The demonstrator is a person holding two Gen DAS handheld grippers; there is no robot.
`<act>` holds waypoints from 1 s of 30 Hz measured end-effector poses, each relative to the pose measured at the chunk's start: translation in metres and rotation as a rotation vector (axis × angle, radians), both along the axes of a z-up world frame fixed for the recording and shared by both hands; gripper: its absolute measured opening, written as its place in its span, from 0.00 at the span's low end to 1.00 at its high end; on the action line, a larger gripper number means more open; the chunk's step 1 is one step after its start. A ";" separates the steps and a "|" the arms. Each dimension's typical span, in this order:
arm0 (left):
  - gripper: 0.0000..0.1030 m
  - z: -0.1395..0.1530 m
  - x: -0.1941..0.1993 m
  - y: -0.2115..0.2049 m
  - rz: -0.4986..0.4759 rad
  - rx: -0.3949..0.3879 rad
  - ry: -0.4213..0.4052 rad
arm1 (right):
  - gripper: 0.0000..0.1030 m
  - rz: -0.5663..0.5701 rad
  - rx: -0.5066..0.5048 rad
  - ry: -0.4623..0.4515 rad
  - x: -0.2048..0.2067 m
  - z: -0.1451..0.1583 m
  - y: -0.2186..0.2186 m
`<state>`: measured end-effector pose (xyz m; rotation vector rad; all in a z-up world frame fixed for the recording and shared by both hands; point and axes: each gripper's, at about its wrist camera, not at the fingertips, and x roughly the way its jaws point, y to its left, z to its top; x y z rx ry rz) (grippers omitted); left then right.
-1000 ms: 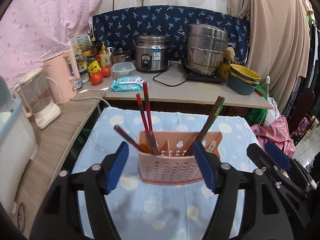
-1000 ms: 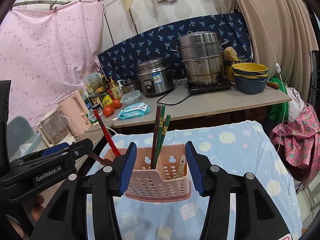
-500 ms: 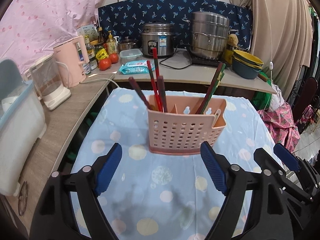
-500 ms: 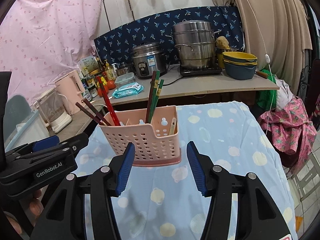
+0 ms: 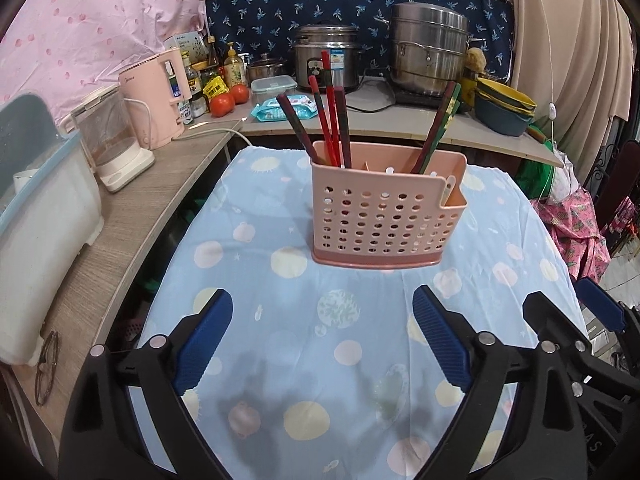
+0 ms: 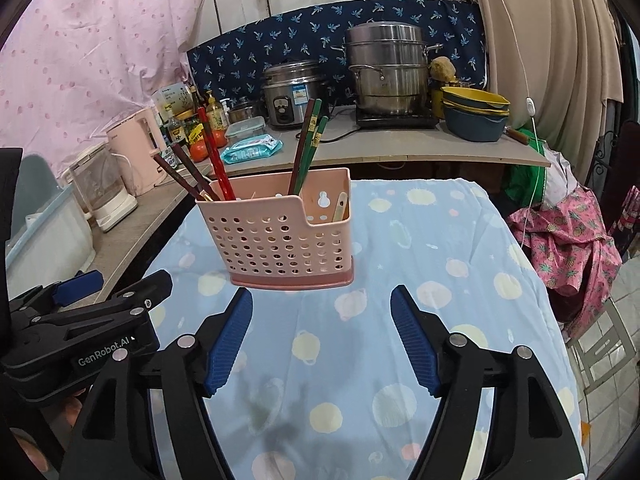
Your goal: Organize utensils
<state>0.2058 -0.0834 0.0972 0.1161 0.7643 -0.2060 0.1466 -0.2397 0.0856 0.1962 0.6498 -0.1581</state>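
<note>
A pink perforated utensil basket (image 5: pixel 384 216) (image 6: pixel 280 236) stands upright on the blue spotted tablecloth (image 5: pixel 320 360) (image 6: pixel 440 280). Red and dark chopsticks (image 5: pixel 330 120) (image 6: pixel 212 156) lean in its left compartment. Green and brown chopsticks (image 5: pixel 438 128) (image 6: pixel 308 144) lean in the middle one, and a pale spoon handle (image 6: pixel 341 204) sits at the right end. My left gripper (image 5: pixel 322 344) hangs in front of the basket, its jaws opening with nothing between them. My right gripper (image 6: pixel 320 340) is also short of the basket, jaws opening and empty.
A wooden counter (image 5: pixel 120 240) runs along the left with a pink kettle (image 5: pixel 154 96), a blender (image 5: pixel 112 140) and a white box (image 5: pixel 36 220). Behind stand a rice cooker (image 5: pixel 326 60), a steel steamer pot (image 5: pixel 430 48), stacked bowls (image 5: pixel 504 110) and tomatoes (image 5: pixel 222 104).
Both grippers have let go of the basket and drawn back from it. It now stands alone on the cloth, and both pairs of jaws are wider apart.
</note>
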 end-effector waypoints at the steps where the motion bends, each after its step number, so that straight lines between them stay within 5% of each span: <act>1: 0.87 -0.002 -0.001 0.001 0.007 0.006 0.001 | 0.74 -0.001 -0.001 0.002 -0.001 -0.001 0.000; 3: 0.88 -0.005 -0.002 0.002 0.008 0.007 0.008 | 0.83 0.000 0.007 0.008 -0.003 -0.005 -0.002; 9: 0.89 -0.015 -0.008 0.002 0.008 0.026 0.025 | 0.85 -0.006 0.016 0.036 -0.007 -0.016 -0.003; 12: 0.90 -0.019 -0.012 0.001 0.008 0.041 0.027 | 0.94 -0.011 0.003 0.041 -0.010 -0.019 -0.003; 30: 0.92 -0.031 -0.027 0.008 0.030 0.072 0.036 | 0.94 -0.041 -0.032 0.054 -0.024 -0.030 0.001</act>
